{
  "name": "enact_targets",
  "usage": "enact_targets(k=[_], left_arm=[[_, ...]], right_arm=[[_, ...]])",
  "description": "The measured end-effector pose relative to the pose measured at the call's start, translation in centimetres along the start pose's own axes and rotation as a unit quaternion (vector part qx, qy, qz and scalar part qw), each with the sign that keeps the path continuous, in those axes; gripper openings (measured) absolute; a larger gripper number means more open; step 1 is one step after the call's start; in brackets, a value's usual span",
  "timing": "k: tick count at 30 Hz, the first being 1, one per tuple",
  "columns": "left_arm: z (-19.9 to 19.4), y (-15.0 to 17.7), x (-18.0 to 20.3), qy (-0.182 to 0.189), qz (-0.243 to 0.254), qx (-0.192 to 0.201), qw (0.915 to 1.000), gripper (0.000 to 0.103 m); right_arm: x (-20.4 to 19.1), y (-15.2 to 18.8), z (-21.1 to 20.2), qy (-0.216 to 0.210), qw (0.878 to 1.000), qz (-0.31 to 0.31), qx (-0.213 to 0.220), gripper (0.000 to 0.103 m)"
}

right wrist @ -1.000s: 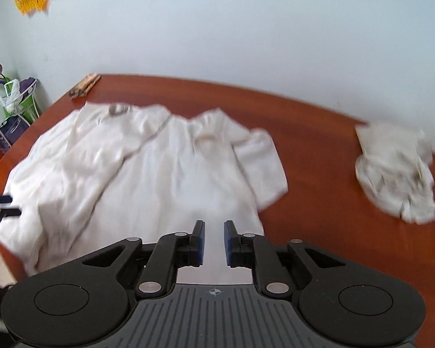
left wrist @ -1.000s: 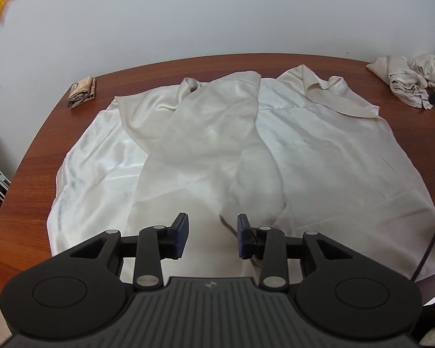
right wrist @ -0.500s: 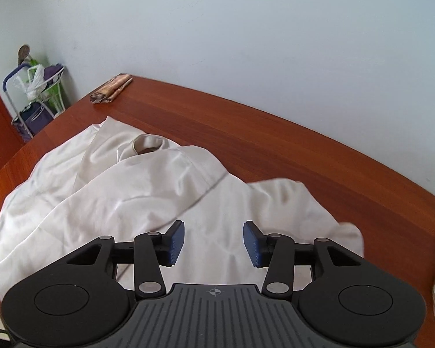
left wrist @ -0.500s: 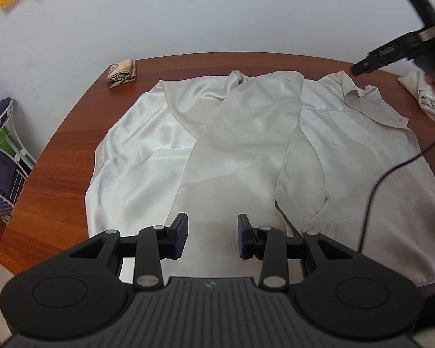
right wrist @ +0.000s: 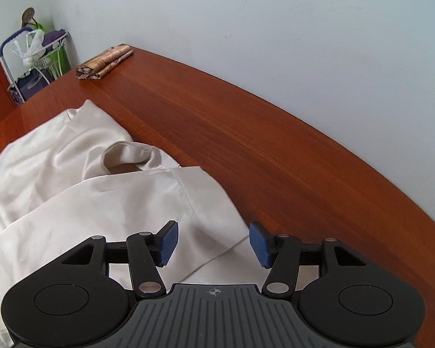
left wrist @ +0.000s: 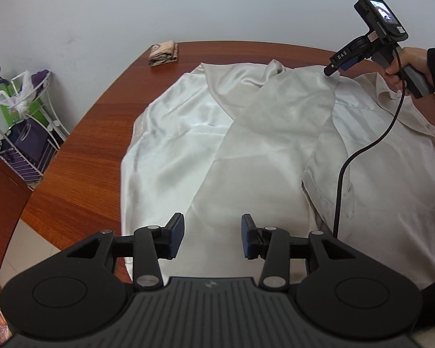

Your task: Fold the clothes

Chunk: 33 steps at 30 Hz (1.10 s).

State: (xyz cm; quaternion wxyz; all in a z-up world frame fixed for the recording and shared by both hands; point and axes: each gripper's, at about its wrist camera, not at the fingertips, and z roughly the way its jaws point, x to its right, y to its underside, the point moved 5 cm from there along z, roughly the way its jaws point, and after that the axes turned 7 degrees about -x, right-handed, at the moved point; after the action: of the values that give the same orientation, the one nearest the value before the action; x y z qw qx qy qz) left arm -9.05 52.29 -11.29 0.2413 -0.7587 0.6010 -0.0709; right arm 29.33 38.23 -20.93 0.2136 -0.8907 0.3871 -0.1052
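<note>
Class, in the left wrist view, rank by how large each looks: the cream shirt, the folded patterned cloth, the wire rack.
1. Shirt, by far the largest.
2. Rack.
3. Cloth, smallest, though it lies farthest from the camera, so its true size is unsure.

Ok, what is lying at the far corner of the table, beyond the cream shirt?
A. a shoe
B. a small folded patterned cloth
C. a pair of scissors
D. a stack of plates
B: a small folded patterned cloth lies on the wooden table near the wall, apart from the cream shirt; the right wrist view also shows it at that corner.
</note>
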Motion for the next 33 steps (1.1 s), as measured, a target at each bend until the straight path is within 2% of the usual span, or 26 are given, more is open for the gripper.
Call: enact_targets(k=[4, 6, 7, 8, 13, 21, 27, 33], left_arm=[[-0.2, -0.3, -0.4, -0.002, -0.008, -0.001, 1.0000, 0.048], [-0.1, -0.4, -0.5, -0.002, -0.009, -0.003, 0.9999, 0.048], [-0.1, -0.5, -0.5, -0.002, -0.011, -0.004, 0.9999, 0.048], [-0.1, -0.6, -0.5, -0.001, -0.012, -0.005, 0.9999, 0.048], [-0.3, -1.7, -0.5, -0.007, -0.010, 0.001, 0.9999, 0.048], [-0.3, -4.3, 1.3, 0.008, 0.022, 0.035, 0.9991, 0.053], [-0.9, -5.5, 4.7, 0.036, 0.073, 0.068, 0.9943, 0.057], [-1.4, -5.6, 8.4, 0.064, 0.109, 0.084, 0.9884, 0.059]], right_arm=[[0.3, -0.7, 1.6, -0.002, 1.000, -0.011, -0.018, 0.056], [0.3, -0.6, 1.9, -0.011, 1.000, -0.010, -0.024, 0.034], [0.2, -0.5, 1.6, -0.015, 1.000, -0.011, -0.022, 0.018], [0.2, -0.5, 1.3, -0.020, 1.000, -0.011, -0.021, 0.012], [-0.8, 0.3, -1.5, -0.042, 0.999, -0.019, 0.001, 0.009], [-4.4, 3.5, -9.5, -0.123, 0.992, -0.022, 0.033, 0.008], [-8.8, 6.5, -14.6, -0.190, 0.980, -0.048, 0.031, 0.008], [-12.6, 8.6, -18.8, -0.260, 0.963, -0.070, 0.023, 0.008]])
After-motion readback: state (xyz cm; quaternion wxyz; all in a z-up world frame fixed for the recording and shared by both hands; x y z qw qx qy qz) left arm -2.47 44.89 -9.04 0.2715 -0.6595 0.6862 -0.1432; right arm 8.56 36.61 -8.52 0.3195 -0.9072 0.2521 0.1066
